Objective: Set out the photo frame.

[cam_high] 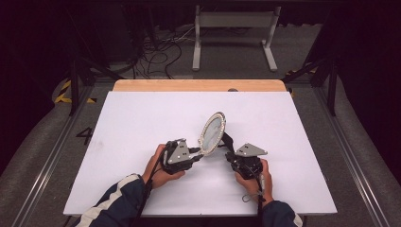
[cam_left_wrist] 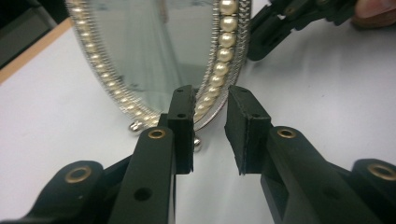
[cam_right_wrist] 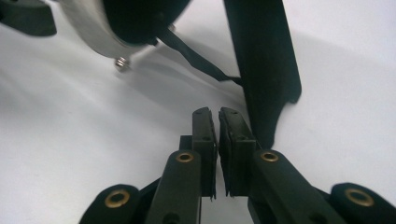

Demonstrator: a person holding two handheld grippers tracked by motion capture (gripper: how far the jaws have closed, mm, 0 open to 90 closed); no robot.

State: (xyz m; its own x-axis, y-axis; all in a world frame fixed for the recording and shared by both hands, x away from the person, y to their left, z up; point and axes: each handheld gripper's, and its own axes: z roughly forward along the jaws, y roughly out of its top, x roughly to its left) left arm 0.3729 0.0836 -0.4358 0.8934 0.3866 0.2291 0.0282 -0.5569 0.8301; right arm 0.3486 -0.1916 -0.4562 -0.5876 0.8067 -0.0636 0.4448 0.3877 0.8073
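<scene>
So I've got this oval vanity mirror (cam_high: 212, 133) standing tilted on the white desk (cam_high: 142, 123), about in the middle and a bit toward my side. It has a pearl-bead rim (cam_left_wrist: 224, 55) and little ball feet (cam_left_wrist: 135, 126) touching the desk.

My left gripper (cam_left_wrist: 210, 100) is right at the mirror's bottom edge. Its fingers (cam_left_wrist: 183, 109) are parted with a clear gap, the rim sits just past the tips, and one finger overlaps the frame in the left gripper view. I can't tell if it's actually touching, but nothing's pinched.

My right gripper (cam_right_wrist: 218, 114) is round the back, close to the black prop stand (cam_right_wrist: 266, 70). Those fingers (cam_right_wrist: 204, 133) are nearly together, just a thin slit, nothing between them. The stand leg is just beside the right-hand finger, its foot on the desk.
</scene>
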